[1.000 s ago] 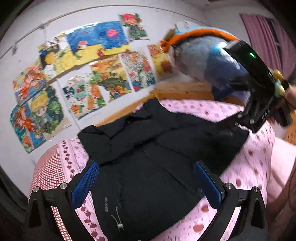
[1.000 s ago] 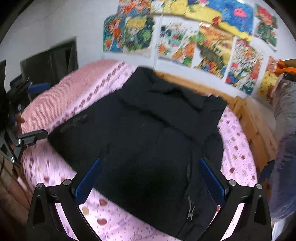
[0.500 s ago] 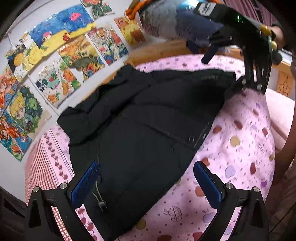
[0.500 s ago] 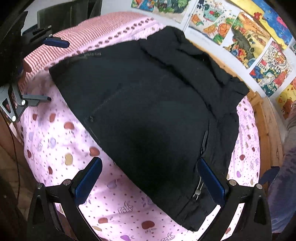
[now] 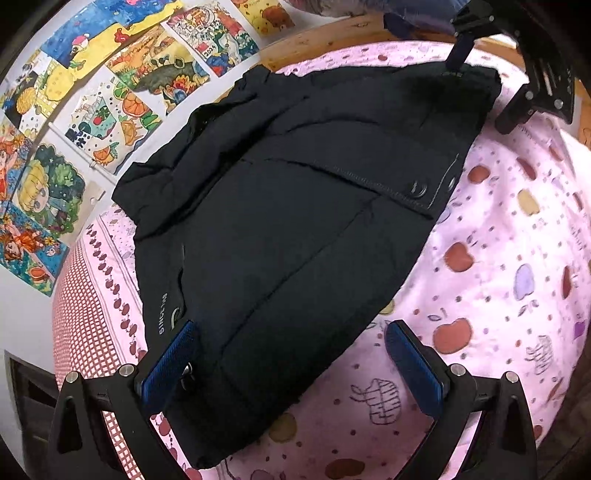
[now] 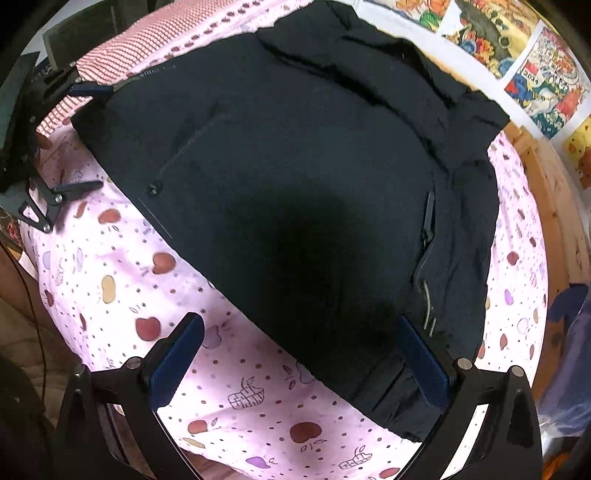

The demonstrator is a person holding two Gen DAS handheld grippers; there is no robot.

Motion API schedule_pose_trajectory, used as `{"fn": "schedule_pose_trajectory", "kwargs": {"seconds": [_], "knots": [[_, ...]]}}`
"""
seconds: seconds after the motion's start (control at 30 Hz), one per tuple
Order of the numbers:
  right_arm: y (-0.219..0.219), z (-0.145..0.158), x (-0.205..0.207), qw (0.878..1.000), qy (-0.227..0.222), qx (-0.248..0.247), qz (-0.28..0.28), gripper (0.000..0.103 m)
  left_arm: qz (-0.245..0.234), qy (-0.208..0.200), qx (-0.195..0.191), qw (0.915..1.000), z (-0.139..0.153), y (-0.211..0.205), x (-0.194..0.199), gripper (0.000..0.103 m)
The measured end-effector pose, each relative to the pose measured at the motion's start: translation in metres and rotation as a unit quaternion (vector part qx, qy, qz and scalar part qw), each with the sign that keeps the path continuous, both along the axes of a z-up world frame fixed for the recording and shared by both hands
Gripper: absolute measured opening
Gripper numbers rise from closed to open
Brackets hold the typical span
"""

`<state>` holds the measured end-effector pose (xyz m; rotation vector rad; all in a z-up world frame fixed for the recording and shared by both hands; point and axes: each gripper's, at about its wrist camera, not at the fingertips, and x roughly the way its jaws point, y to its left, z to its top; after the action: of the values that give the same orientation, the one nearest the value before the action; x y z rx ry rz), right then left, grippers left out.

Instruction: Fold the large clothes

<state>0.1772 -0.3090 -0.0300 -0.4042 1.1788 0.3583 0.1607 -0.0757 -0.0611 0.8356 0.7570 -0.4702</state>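
Observation:
A large black padded jacket [image 5: 295, 206] lies flat on the pink apple-print bed sheet [image 5: 498, 280]. It also shows in the right wrist view [image 6: 303, 177]. My left gripper [image 5: 291, 354] is open, low over the jacket's near hem corner, jaws straddling the edge. My right gripper [image 6: 303, 354] is open, low over the opposite hem corner, one blue pad over fabric. The right gripper shows at the far corner in the left wrist view [image 5: 517, 74], and the left gripper shows at the far corner in the right wrist view [image 6: 62, 147]. Neither holds anything.
The bed's wooden frame [image 6: 554, 206] runs along the wall side. Colourful posters [image 5: 92, 110] cover the wall behind. A red-checked pillow area [image 6: 177, 33] lies by the jacket's collar side. Bagged bedding [image 6: 576, 332] sits at the right.
Both grippers have dropped from high above the bed down to the jacket's bottom hem corners. The jacket itself has not moved.

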Motion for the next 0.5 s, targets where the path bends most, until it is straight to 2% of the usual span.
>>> {"fn": "schedule_pose_trajectory", "kwargs": {"seconds": [0.13, 0.3, 0.5], "knots": [[-0.004, -0.005, 0.001, 1.000, 0.008, -0.005, -0.004, 0.101, 0.014, -0.004, 0.019, 0.9997, -0.007, 0.001, 0.005, 0.103], [-0.007, -0.010, 0.002, 1.000, 0.002, -0.026, 0.000, 0.101, 0.041, -0.010, 0.015, 0.9990, -0.006, 0.003, 0.012, 0.103], [0.001, -0.033, -0.005, 0.997, 0.002, -0.070, 0.038, 0.101, 0.052, -0.001, 0.009, 0.9986, -0.014, 0.006, 0.019, 0.103]]}}
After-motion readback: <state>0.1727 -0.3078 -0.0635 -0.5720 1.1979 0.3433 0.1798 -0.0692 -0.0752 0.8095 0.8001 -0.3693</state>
